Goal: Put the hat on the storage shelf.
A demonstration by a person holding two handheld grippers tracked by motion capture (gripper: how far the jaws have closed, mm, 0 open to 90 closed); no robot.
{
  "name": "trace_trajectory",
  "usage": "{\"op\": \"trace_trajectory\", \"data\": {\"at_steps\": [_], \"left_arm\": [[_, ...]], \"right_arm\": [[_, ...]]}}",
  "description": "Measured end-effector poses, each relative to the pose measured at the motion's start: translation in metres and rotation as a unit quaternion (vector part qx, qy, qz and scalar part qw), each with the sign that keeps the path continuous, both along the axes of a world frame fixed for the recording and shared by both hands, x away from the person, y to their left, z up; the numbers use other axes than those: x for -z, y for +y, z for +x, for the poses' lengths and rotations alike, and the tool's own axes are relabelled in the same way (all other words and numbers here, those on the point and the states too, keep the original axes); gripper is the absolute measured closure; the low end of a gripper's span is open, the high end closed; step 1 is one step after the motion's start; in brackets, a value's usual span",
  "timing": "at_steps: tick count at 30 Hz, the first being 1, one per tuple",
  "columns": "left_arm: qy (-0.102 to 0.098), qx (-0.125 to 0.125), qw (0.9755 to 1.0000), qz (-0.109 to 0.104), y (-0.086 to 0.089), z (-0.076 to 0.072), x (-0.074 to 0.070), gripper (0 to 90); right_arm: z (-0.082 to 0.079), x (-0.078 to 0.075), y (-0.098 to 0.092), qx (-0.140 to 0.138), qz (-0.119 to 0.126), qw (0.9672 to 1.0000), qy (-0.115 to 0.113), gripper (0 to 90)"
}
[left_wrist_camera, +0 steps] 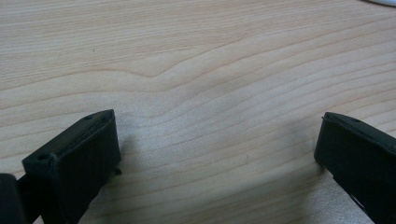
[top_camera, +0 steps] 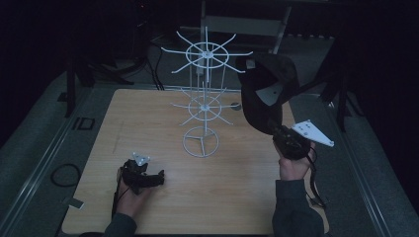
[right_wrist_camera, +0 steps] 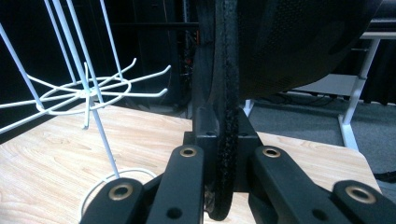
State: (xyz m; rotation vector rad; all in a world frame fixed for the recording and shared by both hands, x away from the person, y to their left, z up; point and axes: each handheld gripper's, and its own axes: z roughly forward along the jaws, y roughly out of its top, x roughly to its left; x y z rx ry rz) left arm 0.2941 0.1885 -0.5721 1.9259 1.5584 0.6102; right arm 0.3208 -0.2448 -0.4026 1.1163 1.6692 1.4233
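Observation:
A white wire hook rack (top_camera: 204, 105) stands upright in the middle of the wooden table (top_camera: 227, 192), with two tiers of spokes over a ring base. My right gripper (top_camera: 274, 129) is held up to the right of it, shut on the brim of a black cap (top_camera: 267, 86) that rises above the jaws. In the right gripper view the cap's brim edge (right_wrist_camera: 228, 79) runs straight up between the jaws of that gripper (right_wrist_camera: 224, 140), and the rack (right_wrist_camera: 86, 93) is off to the left. My left gripper (top_camera: 154, 178) rests low at the near left, open over bare wood (left_wrist_camera: 217, 140).
Dark floor and black stand legs surround the table. A white table frame (right_wrist_camera: 355, 93) stands behind the far edge. Bare wood lies between the rack's base (top_camera: 200, 142) and my two hands. A small grey disc (top_camera: 236, 105) lies near the cap.

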Motion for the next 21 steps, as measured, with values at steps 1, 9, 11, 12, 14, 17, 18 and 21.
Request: {"op": "trace_trajectory", "data": {"at_steps": [1, 9, 11, 12, 14, 17, 18, 21], "left_arm": [[0.0, 0.0, 1.0, 0.0, 0.0, 0.0, 0.0, 0.1], [0.0, 0.0, 1.0, 0.0, 0.0, 0.0, 0.0, 0.1], [0.0, 0.0, 1.0, 0.001, 0.0001, 0.0, 0.0, 0.1], [0.0, 0.0, 1.0, 0.0, 0.0001, 0.0, 0.0, 0.1], [0.0, 0.0, 1.0, 0.0, 0.0, 0.0, 0.0, 0.1], [0.0, 0.0, 1.0, 0.0, 0.0, 0.0, 0.0, 0.1], [0.0, 0.0, 1.0, 0.0, 0.0, 0.0, 0.0, 0.1], [0.0, 0.0, 1.0, -0.001, 0.0, 0.0, 0.0, 0.1]], "right_arm": [[0.0, -0.0002, 0.0, 0.0, 0.0, 1.0, -0.001, 86.1], [-0.0002, -0.0007, 0.0003, 0.001, 0.001, 1.0, -0.004, 86.1], [-0.0004, -0.0009, 0.0003, 0.002, 0.002, 1.0, -0.005, 86.1], [-0.0006, -0.001, 0.0002, 0.002, 0.002, 1.0, -0.005, 86.1], [-0.0007, -0.0014, 0.0004, 0.003, 0.002, 1.0, -0.007, 86.1], [-0.0012, -0.0024, 0.0008, 0.003, 0.002, 1.0, -0.009, 86.1], [-0.0013, -0.0028, 0.0009, 0.004, 0.001, 0.9999, -0.01, 86.1], [-0.0021, -0.0042, 0.0014, 0.005, 0.003, 0.9999, -0.014, 86.1]]}}
